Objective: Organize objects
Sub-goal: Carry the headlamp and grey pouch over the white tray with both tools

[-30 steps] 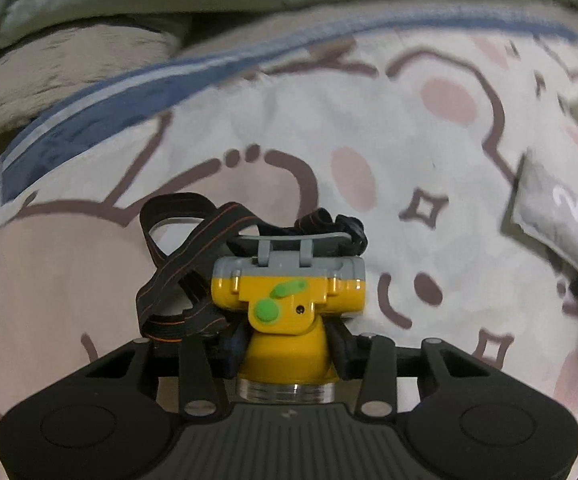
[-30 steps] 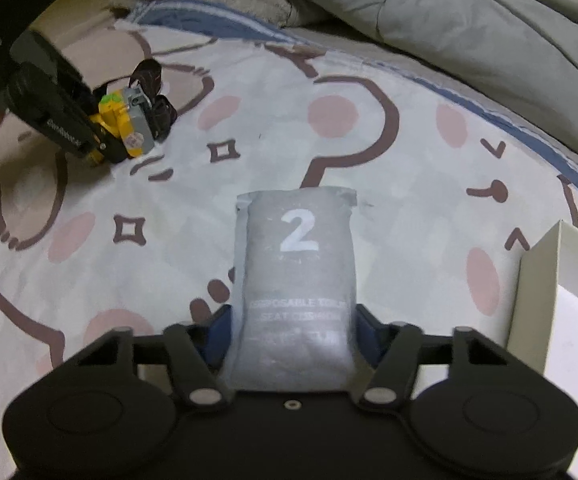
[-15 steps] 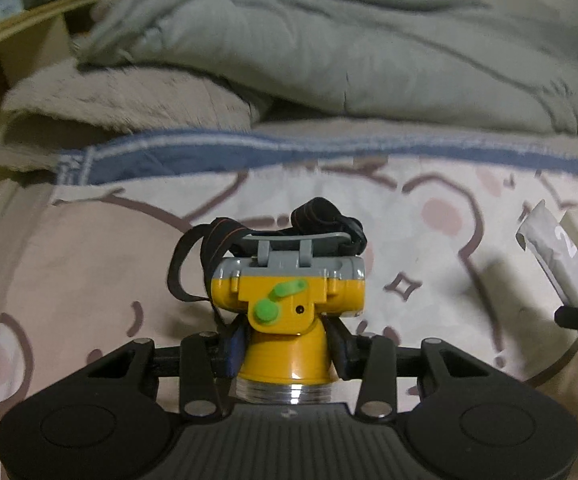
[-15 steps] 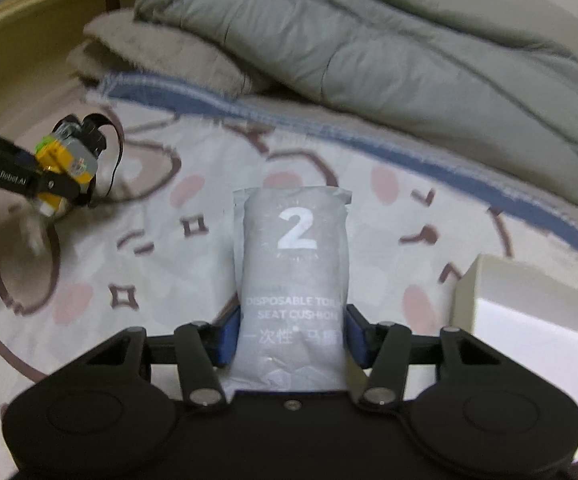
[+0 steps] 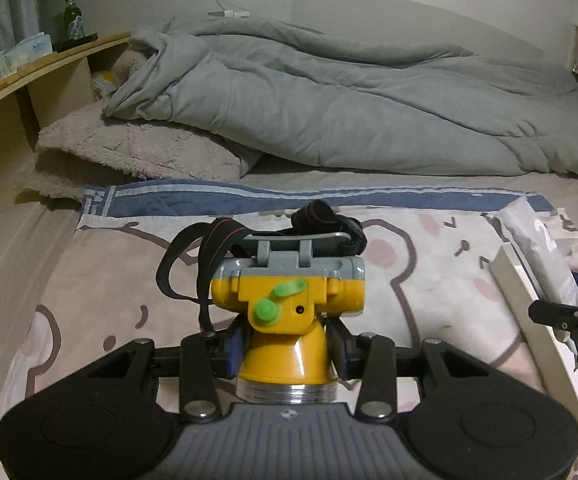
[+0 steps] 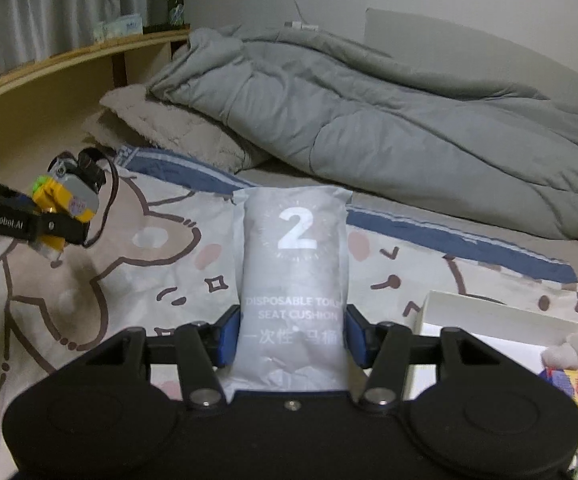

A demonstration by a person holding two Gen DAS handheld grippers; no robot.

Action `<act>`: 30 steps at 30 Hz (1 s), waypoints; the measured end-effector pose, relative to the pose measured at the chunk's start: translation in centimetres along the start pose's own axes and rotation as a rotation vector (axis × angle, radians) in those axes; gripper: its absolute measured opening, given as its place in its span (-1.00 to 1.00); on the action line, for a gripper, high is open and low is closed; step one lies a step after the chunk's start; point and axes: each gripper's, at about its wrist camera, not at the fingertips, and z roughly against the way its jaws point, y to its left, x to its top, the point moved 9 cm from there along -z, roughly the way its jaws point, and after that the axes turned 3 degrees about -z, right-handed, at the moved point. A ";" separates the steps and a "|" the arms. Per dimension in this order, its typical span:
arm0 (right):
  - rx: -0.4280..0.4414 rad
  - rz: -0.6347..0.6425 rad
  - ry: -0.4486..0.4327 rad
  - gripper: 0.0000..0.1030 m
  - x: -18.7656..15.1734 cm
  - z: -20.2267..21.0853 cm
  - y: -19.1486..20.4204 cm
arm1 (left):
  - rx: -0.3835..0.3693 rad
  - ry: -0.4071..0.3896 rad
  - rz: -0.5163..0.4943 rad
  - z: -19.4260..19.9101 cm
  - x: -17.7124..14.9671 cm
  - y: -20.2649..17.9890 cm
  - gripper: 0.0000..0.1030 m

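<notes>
One yellow headlamp point(image 5: 289, 312) sits clamped between the fingers of the left gripper point(image 5: 287, 350), its black strap point(image 5: 205, 248) looping ahead of the tips. One grey packet point(image 6: 293, 292) marked "2" stands pinched in the right gripper point(image 6: 291, 338). To that gripper's right lies one white box point(image 6: 489, 332); beneath both tools spreads the bear-print sheet point(image 6: 129, 280).

Both wrist cams sit low over the bear-print bedspread point(image 5: 89, 276), facing the rumpled grey duvet point(image 5: 349, 112) and wall. Left cam is left of the right one. Each sees the other's load; both share the duvet, wooden shelf point(image 6: 69, 56), and white box point(image 6: 489, 332).
</notes>
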 end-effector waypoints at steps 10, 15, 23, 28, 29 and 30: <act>-0.002 -0.015 -0.031 0.06 -0.6 3.8 -2.2 | -0.016 -0.035 -0.003 3.1 0.0 -4.1 -0.16; -0.001 -0.035 -0.051 0.06 -0.7 5.0 -4.0 | -0.037 -0.050 -0.023 3.7 0.6 -6.5 -0.16; -0.030 -0.072 -0.102 0.06 -0.3 7.0 -8.2 | -0.092 -0.076 -0.055 3.7 2.2 -11.0 -0.16; -0.066 -0.122 -0.136 0.06 0.0 7.7 -12.0 | -0.140 -0.097 -0.079 3.1 3.5 -14.7 -0.17; -0.074 -0.131 -0.138 0.06 -0.1 7.8 -12.8 | -0.151 -0.100 -0.082 2.9 3.8 -15.6 -0.17; -0.081 -0.139 -0.140 0.06 -0.2 7.8 -13.6 | -0.161 -0.102 -0.088 2.7 4.1 -16.4 -0.17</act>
